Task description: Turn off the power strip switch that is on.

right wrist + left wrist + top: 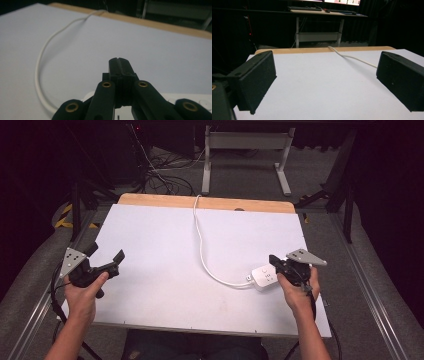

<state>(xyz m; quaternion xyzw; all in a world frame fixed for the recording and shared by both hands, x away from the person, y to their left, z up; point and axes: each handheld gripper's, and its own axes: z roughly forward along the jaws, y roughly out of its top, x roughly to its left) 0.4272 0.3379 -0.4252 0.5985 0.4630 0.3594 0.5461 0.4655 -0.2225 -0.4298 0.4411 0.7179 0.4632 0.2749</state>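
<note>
At lower left of the high view, the left gripper (106, 261) hovers by the white surface (160, 250) edge, jaws spread wide and empty. At lower right, the right gripper (274, 262) has its jaws pressed together, empty, above the white power strip (263, 277). Its white cord (201, 245) crosses bare middle ground to the far wooden edge (150, 200).

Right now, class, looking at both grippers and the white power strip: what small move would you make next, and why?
Probably lower the right gripper onto the power strip. Its jaws are closed and it hovers just over the strip's near end, while the left gripper is open and far off over bare table, away from the white cord.
</note>
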